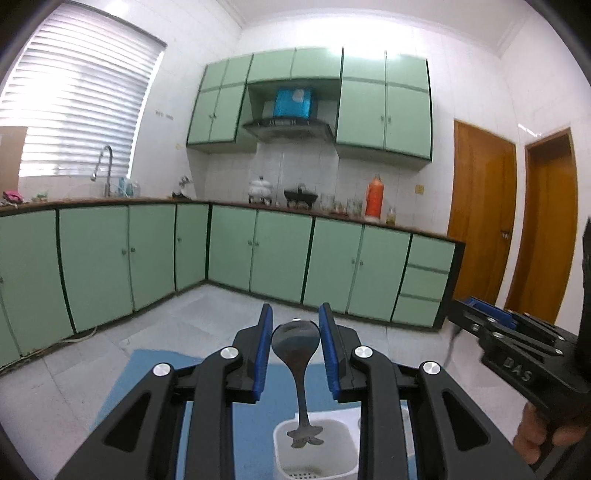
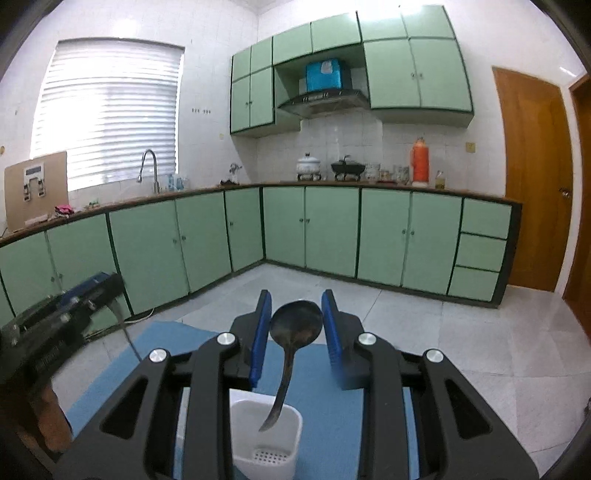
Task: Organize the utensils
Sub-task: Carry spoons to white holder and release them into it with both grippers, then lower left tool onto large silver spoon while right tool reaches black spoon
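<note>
Daylight pours through the blinds (image 1: 79,107) on my left and blows them out to white glare — the far wall (image 2: 122,22) washes pale too. Both feeds bow hard at the rims, corners black. The other gripper (image 2: 66,306) smears with motion blur; distant worktop (image 1: 332,216) clutter reads soft.

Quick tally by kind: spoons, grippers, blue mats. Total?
Spoons: 2 (left spoon, right spoon)
Grippers: 2 (left gripper, right gripper)
Blue mats: 1 (mat)
Total: 5
</note>
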`<action>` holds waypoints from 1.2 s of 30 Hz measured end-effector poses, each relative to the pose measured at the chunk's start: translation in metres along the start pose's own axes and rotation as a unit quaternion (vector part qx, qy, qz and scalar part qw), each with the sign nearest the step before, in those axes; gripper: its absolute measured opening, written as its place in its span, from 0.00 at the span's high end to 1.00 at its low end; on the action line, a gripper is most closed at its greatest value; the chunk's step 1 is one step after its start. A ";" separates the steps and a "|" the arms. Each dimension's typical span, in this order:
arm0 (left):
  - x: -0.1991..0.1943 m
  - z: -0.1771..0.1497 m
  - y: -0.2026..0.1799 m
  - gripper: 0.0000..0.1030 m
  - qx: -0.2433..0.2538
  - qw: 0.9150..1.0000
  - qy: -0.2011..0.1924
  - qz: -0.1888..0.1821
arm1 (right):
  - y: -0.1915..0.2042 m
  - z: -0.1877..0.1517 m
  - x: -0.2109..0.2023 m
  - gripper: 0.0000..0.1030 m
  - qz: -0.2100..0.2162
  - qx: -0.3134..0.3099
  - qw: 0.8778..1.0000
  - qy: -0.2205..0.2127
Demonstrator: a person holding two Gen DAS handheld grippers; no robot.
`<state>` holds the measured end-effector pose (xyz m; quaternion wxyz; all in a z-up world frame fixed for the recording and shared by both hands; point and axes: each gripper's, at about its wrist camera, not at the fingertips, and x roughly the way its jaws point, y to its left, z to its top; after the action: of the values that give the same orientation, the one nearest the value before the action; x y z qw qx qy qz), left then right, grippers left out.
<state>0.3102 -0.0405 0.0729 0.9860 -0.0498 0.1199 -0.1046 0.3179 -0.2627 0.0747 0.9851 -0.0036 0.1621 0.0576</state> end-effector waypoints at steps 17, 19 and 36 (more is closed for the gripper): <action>0.046 -0.067 0.006 0.75 0.013 0.995 0.094 0.020 | 0.017 -0.079 0.042 0.73 0.007 0.015 0.996 0.088; 0.043 -0.071 0.006 0.70 0.015 0.995 0.096 0.021 | 0.018 -0.081 0.037 0.68 0.002 0.016 0.996 0.083; -0.059 -0.099 0.049 0.12 -0.017 0.988 0.135 0.070 | 0.010 -0.131 -0.067 0.21 -0.058 -0.002 0.996 0.072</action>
<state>0.2395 0.0127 -0.0154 0.9646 -0.0432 0.2572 -0.0392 0.2123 -0.2637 -0.0275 0.9726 -0.0193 0.2315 0.0006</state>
